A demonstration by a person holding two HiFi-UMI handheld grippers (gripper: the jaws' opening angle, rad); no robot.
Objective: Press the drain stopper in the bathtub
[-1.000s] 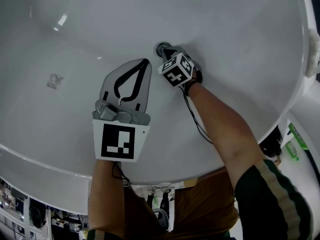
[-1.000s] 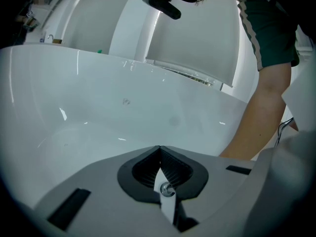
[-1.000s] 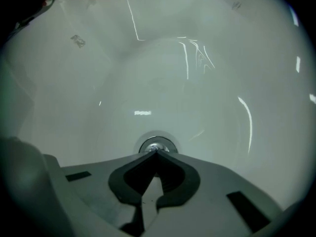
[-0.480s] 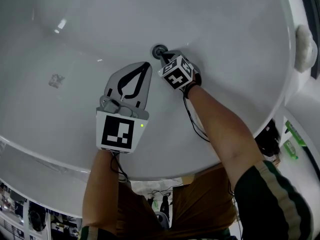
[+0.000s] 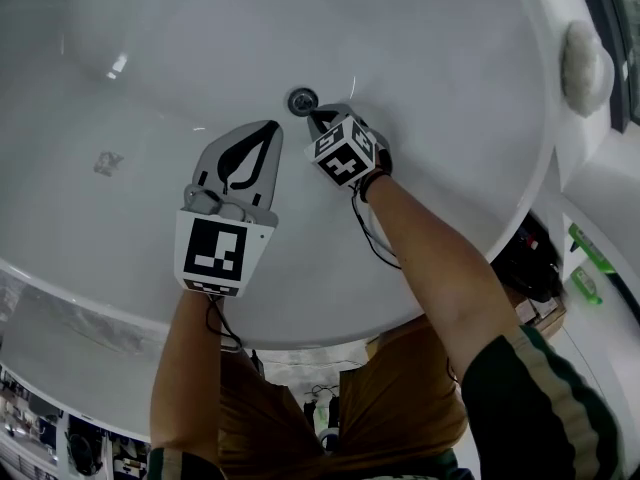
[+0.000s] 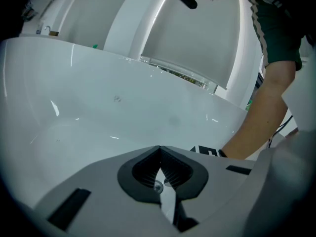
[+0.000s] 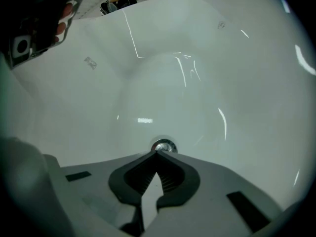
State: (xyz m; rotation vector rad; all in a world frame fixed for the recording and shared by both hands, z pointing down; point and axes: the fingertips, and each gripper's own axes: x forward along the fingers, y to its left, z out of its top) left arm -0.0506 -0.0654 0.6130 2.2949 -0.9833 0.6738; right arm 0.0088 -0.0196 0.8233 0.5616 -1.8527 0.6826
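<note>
A round chrome drain stopper (image 5: pixel 302 100) sits in the bottom of the white bathtub (image 5: pixel 440 58). My right gripper (image 5: pixel 314 118) is shut with nothing in it, and its tips sit just short of the stopper. In the right gripper view the drain stopper (image 7: pixel 163 146) shows right beyond the closed tips of the right gripper (image 7: pixel 157 153). My left gripper (image 5: pixel 272 126) hangs shut and empty over the tub floor, a little left of the stopper. In the left gripper view the left gripper (image 6: pixel 159 148) has its tips together over the bathtub wall (image 6: pixel 98 107).
A round white overflow knob (image 5: pixel 583 56) sits on the tub wall at the upper right. The tub rim (image 5: pixel 60 308) curves along the near side. A faint mark (image 5: pixel 106 163) shows on the tub floor at left. Cables and clutter (image 5: pixel 320 408) lie outside below the rim.
Both grippers have shifted a little left and up in the head view. The right gripper's tips now sit slightly back from the stopper, which shows more fully.
</note>
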